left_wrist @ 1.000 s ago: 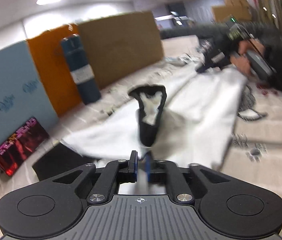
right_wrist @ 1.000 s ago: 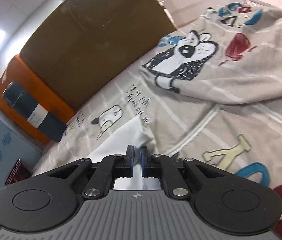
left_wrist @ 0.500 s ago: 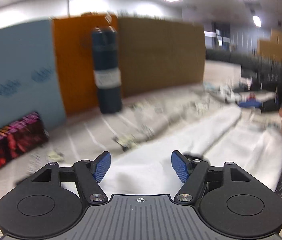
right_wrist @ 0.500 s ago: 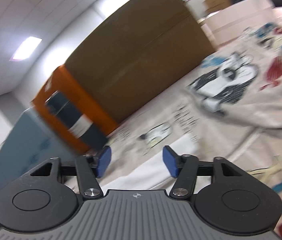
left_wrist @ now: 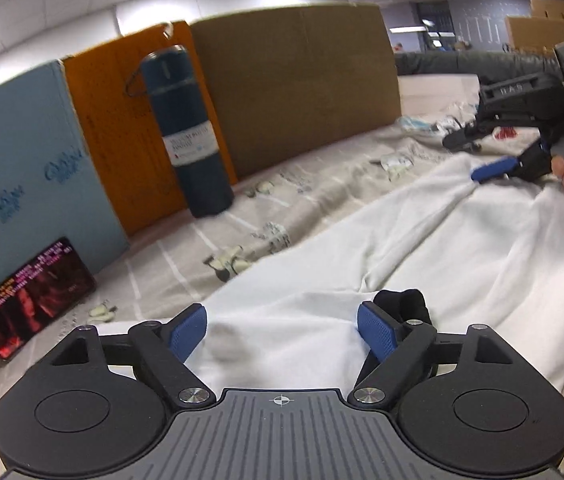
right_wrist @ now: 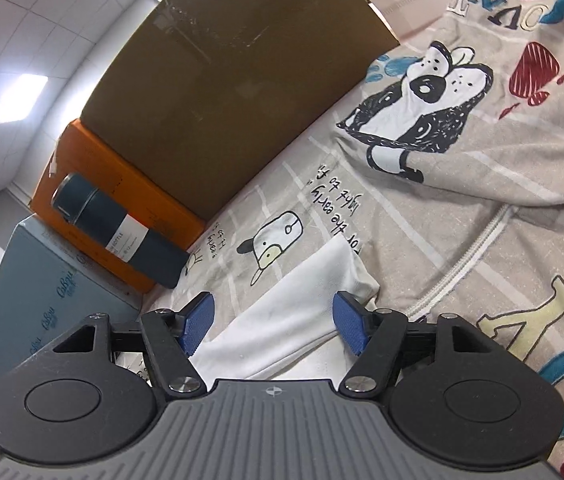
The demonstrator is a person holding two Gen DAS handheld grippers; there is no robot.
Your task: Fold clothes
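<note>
Nearest in my left wrist view, my left gripper hovers low over the white garment with its jaws spread wide and nothing between the pads. A black trimmed opening, probably the collar, sits just beside the right-hand pad. From here the garment runs away and to the right; I judge its long axis to lie along that diagonal, from my left gripper toward my right gripper, which shows at the far end with one blue pad over the cloth.

In my right wrist view, the right gripper also has its jaws spread and empty. One end of the white garment lies directly ahead of and between the pads, flat on the printed bedsheet.

Judgement: each gripper is nearer to its own end of the garment, so the next grasp calls for closing each one on the cloth directly below it. The left gripper is nearer to the collar end.

Count: one white garment, two grippers, one dark blue bottle standing upright against one orange box, one blue box, one brown cardboard panel, and one phone with a lit screen leaning at the blue box.
</note>
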